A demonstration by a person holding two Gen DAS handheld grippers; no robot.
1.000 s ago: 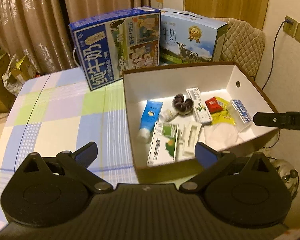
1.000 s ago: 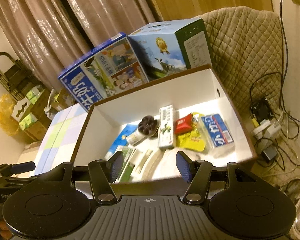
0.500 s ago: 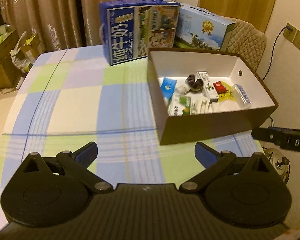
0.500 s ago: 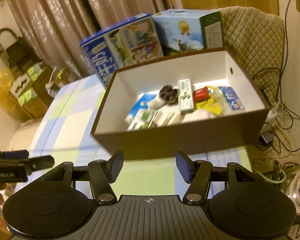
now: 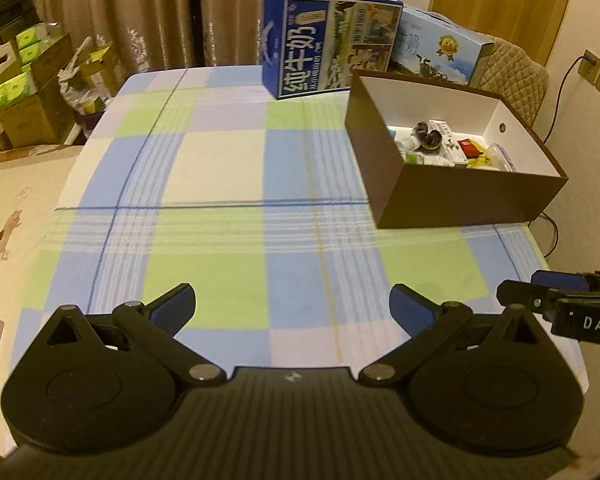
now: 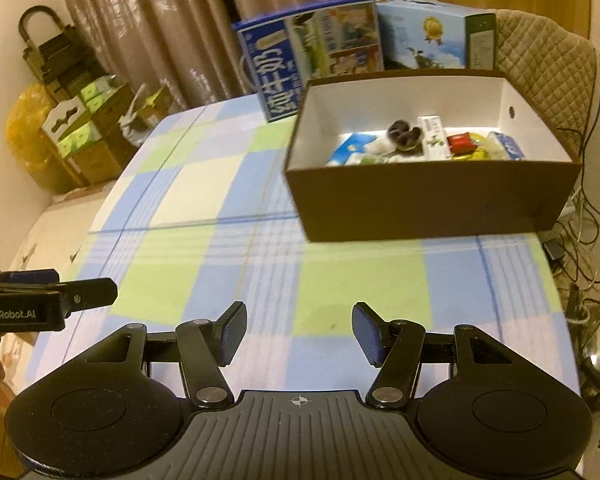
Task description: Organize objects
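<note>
Both hand-held grippers had drawn well back from the brown box since a second before, so that the box, once filling each view, now sat far off across the checked cloth. The desk, covered in blue, green and cream squares, lay bare between the grippers and the box. The brown box, white inside, stood near the desk's far right edge, its long axis running roughly left to right in the right wrist view and angled away to the right in the left wrist view. Behind it stood a dark blue milk carton and a lighter blue carton, both upright and close to the box's far wall. Inside the box lay a mix of small goods: a blue-and-white tube, a dark rounded item, a white packet lying with its length pointing away from the camera, and a red sachet. The left hand-held gripper hung over the near desk with its jaws spread wide and nothing between them; the right hand-held gripper likewise stood parted and empty.
</note>
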